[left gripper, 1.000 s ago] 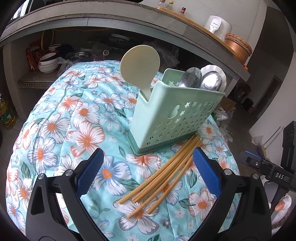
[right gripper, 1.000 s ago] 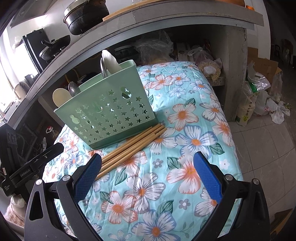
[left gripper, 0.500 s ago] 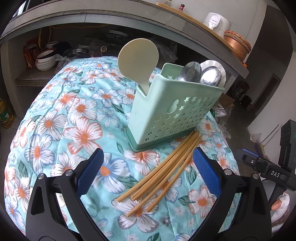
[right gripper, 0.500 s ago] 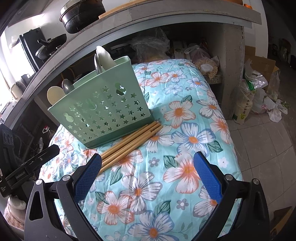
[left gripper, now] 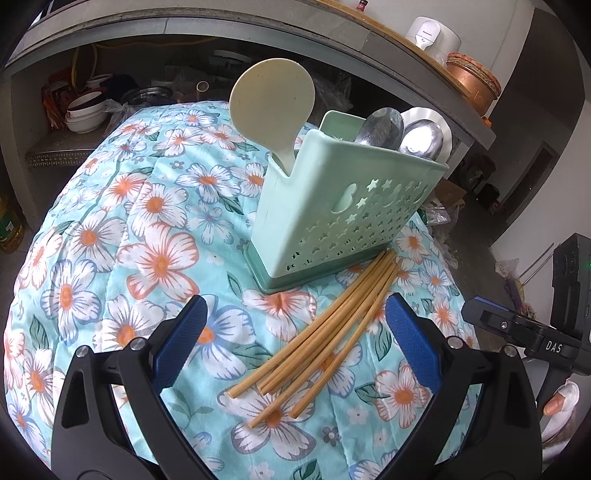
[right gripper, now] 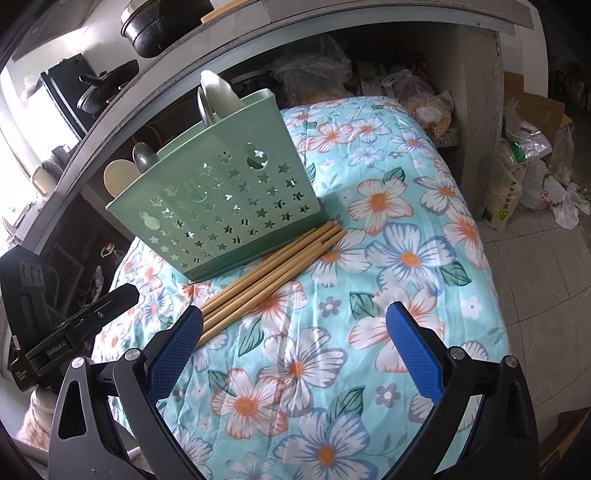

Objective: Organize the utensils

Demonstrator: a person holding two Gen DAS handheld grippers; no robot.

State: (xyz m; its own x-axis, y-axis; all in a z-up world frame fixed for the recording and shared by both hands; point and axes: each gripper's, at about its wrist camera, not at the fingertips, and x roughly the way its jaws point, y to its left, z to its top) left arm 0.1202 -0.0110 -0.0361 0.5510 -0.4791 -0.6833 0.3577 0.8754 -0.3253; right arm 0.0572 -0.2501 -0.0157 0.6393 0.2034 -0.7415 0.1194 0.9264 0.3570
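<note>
Utensils here come down to one mint-green caddy (left gripper: 343, 206), pierced with stars, standing upright toward the far right corner of the flowered quilt (left gripper: 122, 236), and what goes with it. Sticking out of its top I count one cream paddle-shaped spoon (left gripper: 272, 107) at the left end, two steel spoons (left gripper: 382, 127) and one white scalloped piece (left gripper: 430, 118) behind them at the right end. Six bamboo chopsticks (left gripper: 332, 325) lie loose on the quilt, their far tips touching the foot of the caddy, fanning out toward the near edge. The left gripper (left gripper: 293, 349) hangs just above the chopsticks' near ends, jaws spread wide, nothing in them. The right gripper (right gripper: 295, 347) is likewise wide open and empty, over bare quilt just beside the chopsticks. Behind runs a grey concrete counter (left gripper: 258, 33) with bowls and bags stowed beneath.
</note>
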